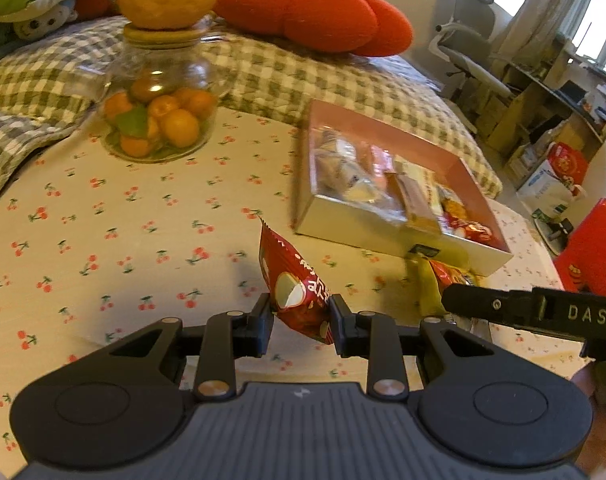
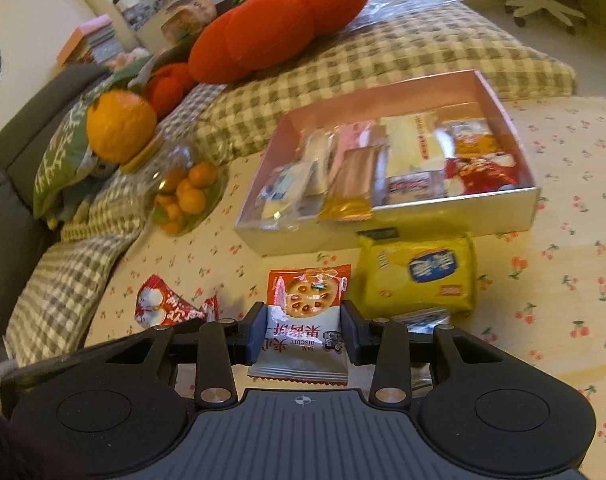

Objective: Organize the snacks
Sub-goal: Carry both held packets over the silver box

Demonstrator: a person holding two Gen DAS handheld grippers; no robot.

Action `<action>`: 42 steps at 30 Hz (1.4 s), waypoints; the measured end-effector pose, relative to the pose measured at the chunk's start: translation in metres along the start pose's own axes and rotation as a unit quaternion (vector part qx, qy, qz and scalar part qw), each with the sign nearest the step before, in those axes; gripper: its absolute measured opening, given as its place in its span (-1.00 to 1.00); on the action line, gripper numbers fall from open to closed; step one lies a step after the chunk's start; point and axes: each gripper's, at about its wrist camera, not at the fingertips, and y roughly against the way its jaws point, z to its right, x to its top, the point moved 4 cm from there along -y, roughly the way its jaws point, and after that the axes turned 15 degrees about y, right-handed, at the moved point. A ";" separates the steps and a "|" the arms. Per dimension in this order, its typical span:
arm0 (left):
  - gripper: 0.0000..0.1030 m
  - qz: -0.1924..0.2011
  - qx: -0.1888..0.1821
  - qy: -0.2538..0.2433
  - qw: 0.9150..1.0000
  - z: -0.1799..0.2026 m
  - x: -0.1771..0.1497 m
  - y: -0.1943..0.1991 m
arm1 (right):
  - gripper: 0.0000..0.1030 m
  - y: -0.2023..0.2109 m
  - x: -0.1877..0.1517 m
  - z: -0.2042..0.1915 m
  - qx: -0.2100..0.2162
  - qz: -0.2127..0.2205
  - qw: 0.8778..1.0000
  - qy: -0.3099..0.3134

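Observation:
My left gripper point(image 1: 301, 316) is shut on a red snack packet point(image 1: 293, 280) and holds it above the cherry-print tablecloth point(image 1: 123, 240). The same packet shows in the right wrist view point(image 2: 163, 304). My right gripper point(image 2: 303, 326) is shut on a white and orange jam biscuit packet point(image 2: 305, 312). Its side shows at the right of the left wrist view point(image 1: 543, 312). An open pink box point(image 1: 315, 224) point(image 2: 503, 212) holds several wrapped snacks. A yellow snack bag point(image 2: 419, 272) lies in front of the box; in the left wrist view point(image 1: 431, 284) it is partly hidden.
A glass jar of small oranges point(image 1: 159, 120) point(image 2: 183, 188) with a large orange on its lid stands at the table's far left. A checked blanket point(image 1: 263, 68) and a red plush cushion point(image 1: 311, 8) lie behind. A red box point(image 1: 595, 248) stands at the right.

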 end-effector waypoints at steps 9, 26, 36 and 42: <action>-0.48 -0.004 -0.021 -0.006 1.000 0.031 0.000 -0.006 | -0.26 0.019 0.006 0.034 -0.018 0.022 0.999 -0.039; -0.48 0.038 -0.037 -0.012 0.999 0.080 0.021 -0.035 | -0.26 0.035 0.023 0.094 -0.039 0.067 0.991 -0.111; -0.48 0.039 -0.011 -0.022 0.999 0.076 0.033 -0.068 | -0.26 0.017 0.039 0.118 -0.035 0.081 0.987 -0.137; -0.50 0.025 -0.001 -0.025 0.999 0.076 0.043 -0.089 | -0.26 -0.003 0.044 0.132 -0.047 0.071 0.987 -0.137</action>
